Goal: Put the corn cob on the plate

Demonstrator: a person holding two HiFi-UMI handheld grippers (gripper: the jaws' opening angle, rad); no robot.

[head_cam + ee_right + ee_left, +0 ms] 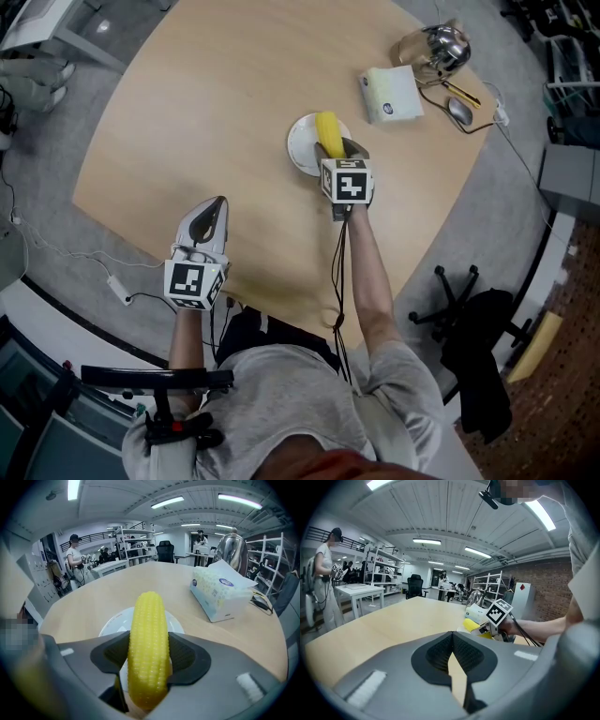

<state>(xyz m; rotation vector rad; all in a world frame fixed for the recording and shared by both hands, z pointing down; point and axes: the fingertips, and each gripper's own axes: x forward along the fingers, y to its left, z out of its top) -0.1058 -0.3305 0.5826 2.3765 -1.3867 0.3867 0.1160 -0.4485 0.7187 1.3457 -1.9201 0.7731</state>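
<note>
A yellow corn cob (pixel 148 646) is clamped between the jaws of my right gripper (pixel 149 660), lengthwise and pointing forward. It hangs right over the small white plate (pixel 112 623); whether it touches the plate I cannot tell. From above, the corn cob (pixel 327 133) lies across the plate (pixel 302 142) at the table's middle, with the right gripper (pixel 343 155) at its near end. My left gripper (pixel 212 214) rests near the table's front edge, jaws shut with nothing between them, as the left gripper (pixel 453 656) view confirms.
A tissue pack (pixel 392 94) lies right of the plate. Behind it are a shiny metal kettle (pixel 436 47), a mouse (pixel 459 111) and a pen. A black office chair (pixel 473 328) stands off the table's right side. People and shelving fill the room beyond.
</note>
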